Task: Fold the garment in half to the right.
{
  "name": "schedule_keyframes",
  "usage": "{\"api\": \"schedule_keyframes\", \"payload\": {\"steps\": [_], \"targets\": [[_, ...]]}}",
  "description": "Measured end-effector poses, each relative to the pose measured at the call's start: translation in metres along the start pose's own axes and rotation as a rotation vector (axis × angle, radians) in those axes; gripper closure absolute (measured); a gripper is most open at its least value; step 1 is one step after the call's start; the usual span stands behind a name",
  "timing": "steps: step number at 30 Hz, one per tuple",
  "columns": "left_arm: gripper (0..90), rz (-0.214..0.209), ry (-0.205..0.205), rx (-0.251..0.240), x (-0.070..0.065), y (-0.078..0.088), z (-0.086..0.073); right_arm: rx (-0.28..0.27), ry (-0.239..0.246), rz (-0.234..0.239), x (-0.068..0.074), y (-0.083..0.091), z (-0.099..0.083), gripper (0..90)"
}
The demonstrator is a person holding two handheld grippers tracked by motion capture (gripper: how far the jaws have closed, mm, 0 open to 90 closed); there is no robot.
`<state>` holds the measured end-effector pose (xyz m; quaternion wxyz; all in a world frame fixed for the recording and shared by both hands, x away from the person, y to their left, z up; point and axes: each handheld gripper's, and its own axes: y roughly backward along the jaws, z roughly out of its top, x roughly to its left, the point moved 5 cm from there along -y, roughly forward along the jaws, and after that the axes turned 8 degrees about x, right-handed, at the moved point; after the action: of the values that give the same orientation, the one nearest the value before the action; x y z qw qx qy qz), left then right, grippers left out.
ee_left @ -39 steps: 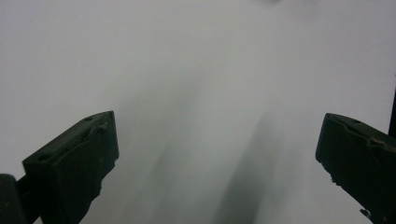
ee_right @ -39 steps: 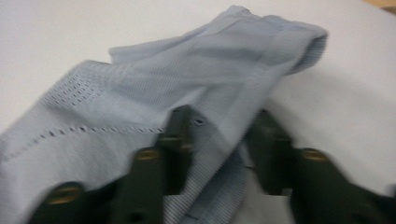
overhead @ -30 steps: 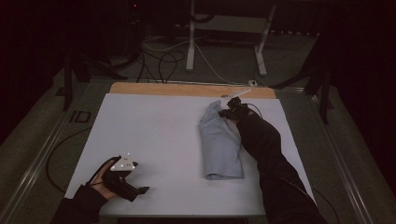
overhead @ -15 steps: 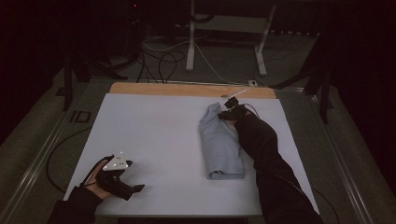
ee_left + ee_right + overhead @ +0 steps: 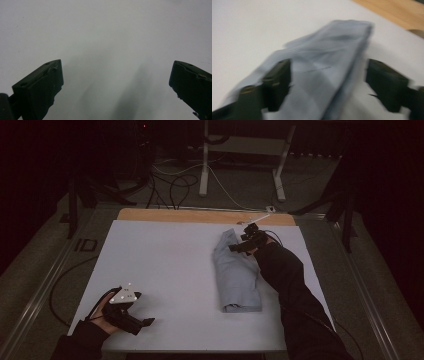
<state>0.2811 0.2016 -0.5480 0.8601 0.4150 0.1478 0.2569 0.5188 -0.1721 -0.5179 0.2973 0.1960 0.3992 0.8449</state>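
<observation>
A folded light blue cloth [image 5: 236, 276] lies as a long strip on the white table top [image 5: 160, 260], right of the middle. My right gripper [image 5: 235, 247] is at the strip's far end, pointing left. Its jaws have just been opening and now stand wide apart. In the right gripper view the cloth [image 5: 329, 55] runs between them, and the right gripper [image 5: 327, 75] is open around it without pinching. My left gripper [image 5: 146, 322] rests low at the table's front left. It is open over bare white surface, with nothing between the fingers in the left gripper view [image 5: 116, 82].
A strip of bare wood [image 5: 200, 216] runs along the table's far edge. Beyond it, cables [image 5: 170, 182] and white stand legs [image 5: 204, 165] sit on the floor. A metal rail [image 5: 45, 285] borders the table on the left.
The right gripper's jaws have opened and let go of the cloth's far end, which now lies flatter. The right hand shifted only slightly. The left hand has stayed put.
</observation>
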Motion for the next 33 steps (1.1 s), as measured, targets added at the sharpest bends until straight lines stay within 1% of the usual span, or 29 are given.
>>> {"api": "schedule_keyframes", "payload": {"steps": [1, 2, 3, 4, 6, 7, 8, 9, 11, 12, 13, 16, 17, 18, 19, 21, 22, 24, 26, 27, 28, 29, 30, 31, 32, 33], "targets": [[0.4, 0.0, 0.001, 0.0, 0.0, 0.0, 0.0, 0.0, 0.0, 0.0, 0.0, 0.0, 0.0, 18.7], [0.4, -0.001, 0.0, 0.0, 0.0, 0.0, 0.0, -0.002, 0.008, 0.02, 0.005, 0.003, -0.001, 16.1], [0.4, -0.003, -0.002, 0.003, -0.001, -0.001, 0.0, -0.001, 0.012, 0.023, 0.007, 0.004, -0.001, 14.8], [0.4, -0.004, -0.003, 0.007, -0.001, -0.001, -0.001, -0.009, 0.021, 0.026, 0.009, 0.005, -0.001, 14.6], [0.4, -0.005, -0.003, 0.008, -0.001, -0.001, -0.001, -0.012, 0.021, 0.033, 0.012, 0.007, -0.002, 14.8], [0.4, -0.006, -0.004, 0.009, -0.001, -0.001, -0.001, -0.017, 0.025, 0.043, 0.015, 0.008, -0.002, 14.9], [0.4, -0.005, -0.008, 0.01, -0.002, -0.001, -0.001, -0.02, 0.033, 0.061, 0.021, 0.011, -0.002, 15.0], [0.4, -0.005, -0.008, 0.01, -0.002, -0.001, -0.001, -0.02, 0.033, 0.061, 0.021, 0.011, -0.002, 15.0], [0.4, -0.005, -0.006, 0.007, -0.002, -0.001, -0.001, -0.028, 0.052, 0.069, 0.028, 0.015, -0.003, 14.9], [0.4, -0.004, -0.008, 0.006, -0.002, -0.001, -0.001, -0.042, 0.056, 0.098, 0.035, 0.019, -0.003, 15.1], [0.4, -0.004, -0.012, 0.007, -0.002, -0.001, -0.001, -0.047, 0.06, 0.11, 0.039, 0.021, -0.004, 15.1], [0.4, -0.005, -0.012, 0.005, -0.002, -0.001, -0.001, -0.059, 0.083, 0.142, 0.051, 0.027, -0.006, 15.6], [0.4, -0.005, -0.011, 0.004, -0.002, -0.001, 0.0, -0.059, 0.083, 0.142, 0.051, 0.027, -0.006, 15.6], [0.4, -0.007, -0.011, 0.004, -0.003, -0.002, 0.0, -0.064, 0.094, 0.161, 0.06, 0.029, -0.009, 15.6], [0.4, -0.01, -0.018, 0.01, -0.004, -0.002, 0.0, -0.062, 0.106, 0.171, 0.064, 0.031, -0.01, 15.5], [0.4, -0.011, -0.018, 0.01, -0.004, -0.002, 0.0, -0.065, 0.126, 0.178, 0.07, 0.033, -0.013, 15.2], [0.4, -0.01, -0.017, 0.009, -0.004, -0.002, 0.0, -0.065, 0.126, 0.178, 0.07, 0.033, -0.013, 15.2], [0.4, -0.008, -0.02, 0.01, -0.004, -0.001, 0.0, -0.077, 0.132, 0.2, 0.076, 0.037, -0.015, 15.1], [0.4, -0.007, -0.02, 0.009, -0.004, 0.0, 0.0, -0.076, 0.159, 0.204, 0.084, 0.041, -0.02, 15.4], [0.4, -0.007, -0.015, 0.005, -0.003, 0.0, 0.0, -0.081, 0.163, 0.202, 0.087, 0.043, -0.022, 17.5], [0.4, -0.007, -0.015, 0.006, -0.003, 0.0, 0.0, -0.081, 0.163, 0.202, 0.087, 0.043, -0.022, 17.5], [0.4, -0.007, -0.02, 0.01, -0.004, 0.0, 0.0, -0.087, 0.179, 0.205, 0.092, 0.046, -0.026, 22.9], [0.4, -0.009, -0.021, 0.011, -0.004, 0.0, 0.0, -0.087, 0.179, 0.205, 0.092, 0.046, -0.026, 22.9], [0.4, -0.009, -0.023, 0.012, -0.004, 0.0, 0.0, -0.091, 0.189, 0.202, 0.095, 0.048, -0.027, 25.5], [0.4, -0.009, -0.02, 0.009, -0.004, 0.0, 0.0, -0.112, 0.2, 0.21, 0.101, 0.052, -0.031, 32.6], [0.4, -0.009, -0.02, 0.009, -0.004, 0.0, 0.0, -0.112, 0.2, 0.21, 0.101, 0.052, -0.031, 32.6]]}}
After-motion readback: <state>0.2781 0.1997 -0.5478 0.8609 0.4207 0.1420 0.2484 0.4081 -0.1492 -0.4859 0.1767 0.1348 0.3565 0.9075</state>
